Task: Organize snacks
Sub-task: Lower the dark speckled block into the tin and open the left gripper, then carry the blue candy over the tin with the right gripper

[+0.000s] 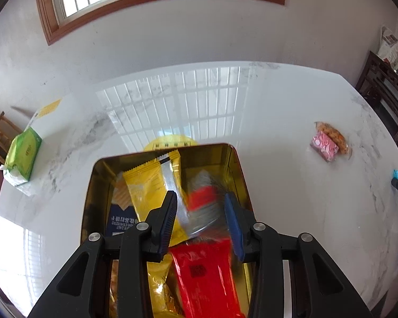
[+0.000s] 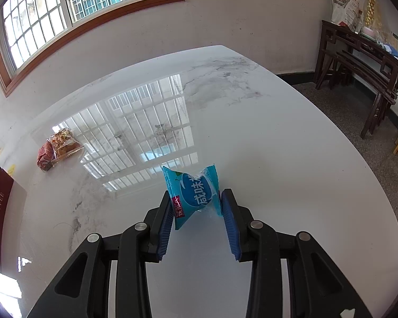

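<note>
In the left wrist view a gold tin box (image 1: 233,169) sits on the white marble table and holds several snack packets: a yellow one (image 1: 146,185), a red one (image 1: 209,278) and a blurred red and silver one (image 1: 203,201). My left gripper (image 1: 201,206) is open just above the tin, with the blurred packet between its fingers but not touching them. In the right wrist view my right gripper (image 2: 196,201) is shut on a blue snack packet (image 2: 195,193), held above the table.
A pink packet and a clear pack of orange snacks (image 1: 329,140) lie at the right of the table; they also show in the right wrist view (image 2: 58,148). A green tissue pack (image 1: 22,156) and a white box (image 1: 45,116) stand at the left. A dark shelf (image 2: 358,53) stands beyond the table.
</note>
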A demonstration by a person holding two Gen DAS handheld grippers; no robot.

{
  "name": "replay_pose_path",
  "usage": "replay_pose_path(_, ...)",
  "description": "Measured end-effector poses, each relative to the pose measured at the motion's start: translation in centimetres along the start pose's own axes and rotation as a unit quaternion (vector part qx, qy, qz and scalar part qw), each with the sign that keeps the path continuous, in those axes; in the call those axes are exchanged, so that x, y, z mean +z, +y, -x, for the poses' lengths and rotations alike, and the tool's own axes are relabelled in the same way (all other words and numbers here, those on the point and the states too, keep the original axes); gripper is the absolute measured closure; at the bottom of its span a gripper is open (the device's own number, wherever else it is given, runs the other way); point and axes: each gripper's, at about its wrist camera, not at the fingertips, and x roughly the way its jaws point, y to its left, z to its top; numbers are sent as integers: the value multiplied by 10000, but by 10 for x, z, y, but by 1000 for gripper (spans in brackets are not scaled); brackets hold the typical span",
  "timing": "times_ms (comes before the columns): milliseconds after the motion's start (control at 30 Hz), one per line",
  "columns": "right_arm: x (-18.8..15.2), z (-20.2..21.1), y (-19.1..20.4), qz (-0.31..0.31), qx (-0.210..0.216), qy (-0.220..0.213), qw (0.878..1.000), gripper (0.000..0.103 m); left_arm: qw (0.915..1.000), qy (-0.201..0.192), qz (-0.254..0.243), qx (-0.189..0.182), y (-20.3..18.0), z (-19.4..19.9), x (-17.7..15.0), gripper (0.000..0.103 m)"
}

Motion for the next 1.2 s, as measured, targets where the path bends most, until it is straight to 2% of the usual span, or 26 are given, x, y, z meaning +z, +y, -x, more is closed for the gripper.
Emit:
replay_pose_path(167,0,0,0,7,-6,3,10000,69,9999,-68,45,69,2,7,1,64)
replay_pose_path(267,0,0,0,10,-9,3,10000,69,9994,-305,97,107,1,25,-10,63)
replay_pose_path(333,0,0,1,12,-11,3,10000,69,9983,-492,212,242,3,42,-24,63)
replay_pose_path(400,0,0,1,18,-18,4,10000,69,9974,-611,330,205,6,55,-38,62)
replay_pose_path(500,0,-1,1,33,-36,2,10000,69,9966,-598,512,252,10,71,-62,53)
replay_pose_path(567,0,-1,1,39,-43,3,10000,69,9955,-655,641,229,14,82,-78,53)
replay_pose_path(700,-2,0,3,72,-66,6,10000,69,9931,-784,564,665,13,102,-105,53)
replay_pose_path(833,-4,2,5,123,-89,13,9999,69,9904,-959,531,843,12,120,-121,53)
replay_pose_path(1200,-19,10,26,546,-274,65,9981,69,9913,-960,476,763,6,123,-135,49)
